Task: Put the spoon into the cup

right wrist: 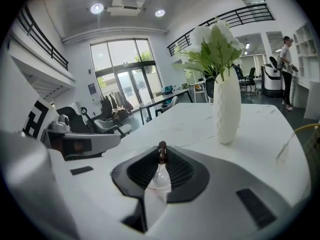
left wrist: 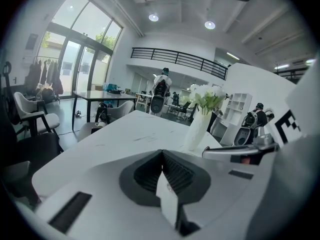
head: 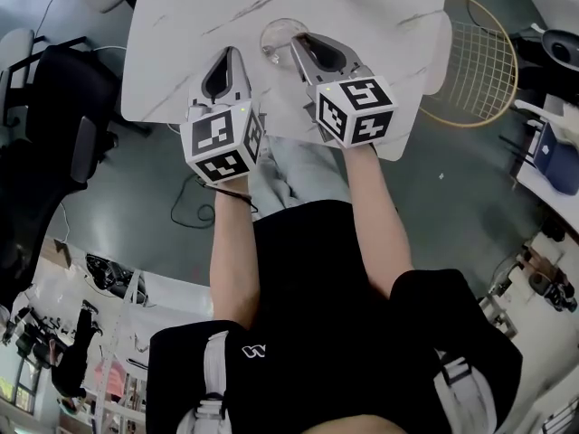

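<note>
A clear glass cup (head: 280, 38) stands on the white marble table (head: 181, 43). My right gripper (head: 302, 42) reaches to the cup's right rim. In the right gripper view its jaws are shut on a spoon (right wrist: 159, 176), whose brown end (right wrist: 161, 152) sticks up between the pads while a pale part hangs below. The cup itself is hidden in that view. My left gripper (head: 232, 54) rests just left of the cup, jaws shut with nothing between them (left wrist: 162, 156). Each gripper shows in the other's view: the right gripper (left wrist: 240, 152) and the left gripper (right wrist: 80, 142).
A white vase of flowers (right wrist: 227, 109) stands farther back on the table, also in the left gripper view as the vase (left wrist: 196, 130). A racket (head: 472, 60) leans off the table's right side. A black chair (head: 54, 116) stands left of the table.
</note>
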